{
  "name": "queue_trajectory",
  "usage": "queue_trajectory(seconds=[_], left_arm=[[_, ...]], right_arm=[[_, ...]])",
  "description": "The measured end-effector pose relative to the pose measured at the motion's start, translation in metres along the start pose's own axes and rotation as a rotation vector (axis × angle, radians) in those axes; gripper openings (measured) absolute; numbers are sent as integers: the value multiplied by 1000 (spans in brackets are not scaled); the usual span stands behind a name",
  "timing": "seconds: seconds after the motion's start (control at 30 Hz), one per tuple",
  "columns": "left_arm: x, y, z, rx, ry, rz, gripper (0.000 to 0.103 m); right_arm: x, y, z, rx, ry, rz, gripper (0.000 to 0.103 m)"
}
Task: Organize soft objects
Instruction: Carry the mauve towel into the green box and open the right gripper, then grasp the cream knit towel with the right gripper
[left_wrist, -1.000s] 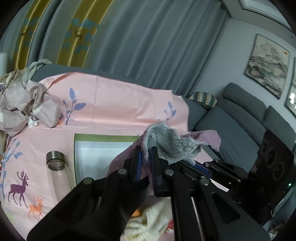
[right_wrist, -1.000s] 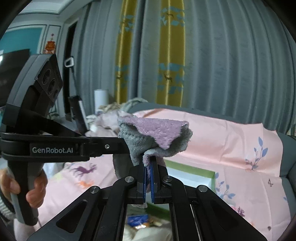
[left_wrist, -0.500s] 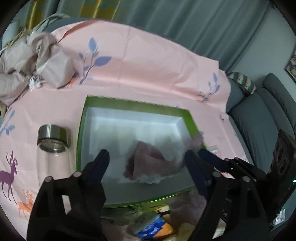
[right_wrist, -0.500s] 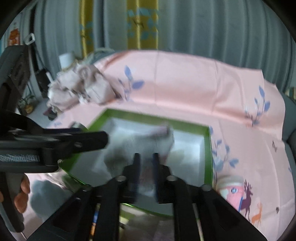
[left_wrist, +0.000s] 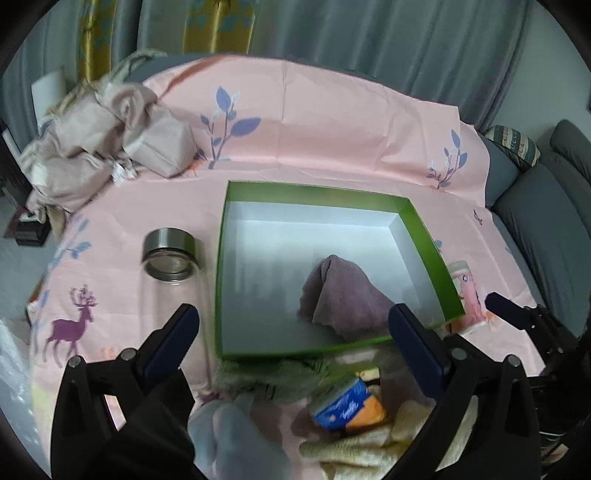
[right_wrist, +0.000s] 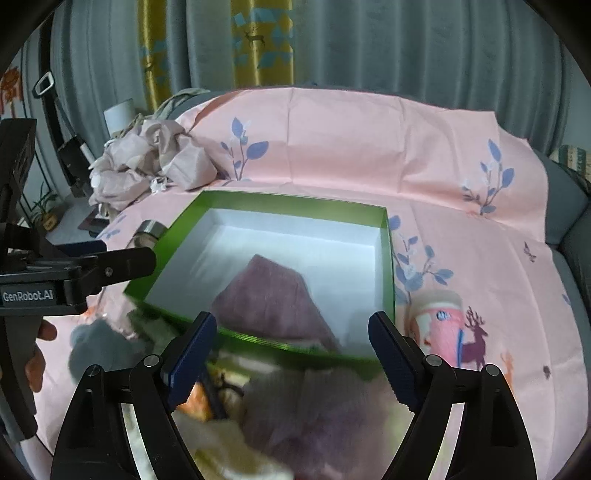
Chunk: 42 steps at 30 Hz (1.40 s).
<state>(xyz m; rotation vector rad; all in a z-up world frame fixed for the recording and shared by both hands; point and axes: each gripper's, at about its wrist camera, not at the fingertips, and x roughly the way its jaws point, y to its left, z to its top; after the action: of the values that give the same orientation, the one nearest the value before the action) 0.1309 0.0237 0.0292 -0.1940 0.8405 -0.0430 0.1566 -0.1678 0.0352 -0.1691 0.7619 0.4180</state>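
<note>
My left gripper (left_wrist: 295, 332) is spread wide and holds nothing. My right gripper (right_wrist: 291, 343) is spread wide too, and empty. The purple cloth (left_wrist: 343, 299) lies inside the green box (left_wrist: 424, 229), near its front wall. The box sits on the pink sheet (left_wrist: 332, 129). A glass bottle (left_wrist: 173, 266) lies just beside the box. More soft things, I think, sit blurry below the box.

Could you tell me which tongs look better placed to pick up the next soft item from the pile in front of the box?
Probably the left tongs: open, directly above the green cloth beside the green box; the right tongs view is blurred.
</note>
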Motion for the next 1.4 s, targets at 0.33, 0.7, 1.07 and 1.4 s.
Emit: queue_trajectory(seconds=[0.33,0.7,1.07,1.4], left_arm=[[-48,-15,-38,69,-75,79,102],[-70,-27,-78,88,-65,72,102],[-72,-21,-106,71,-47,91,102],[-73,-15,-118,48,-31,56,102]], right_arm=[[-46,12,-39,38,-40,40,86],[-70,21,-78,55,-39,63,86],[-72,26,-100,65,-14,76,86],[-75,34,-109,50,-8,77,86]])
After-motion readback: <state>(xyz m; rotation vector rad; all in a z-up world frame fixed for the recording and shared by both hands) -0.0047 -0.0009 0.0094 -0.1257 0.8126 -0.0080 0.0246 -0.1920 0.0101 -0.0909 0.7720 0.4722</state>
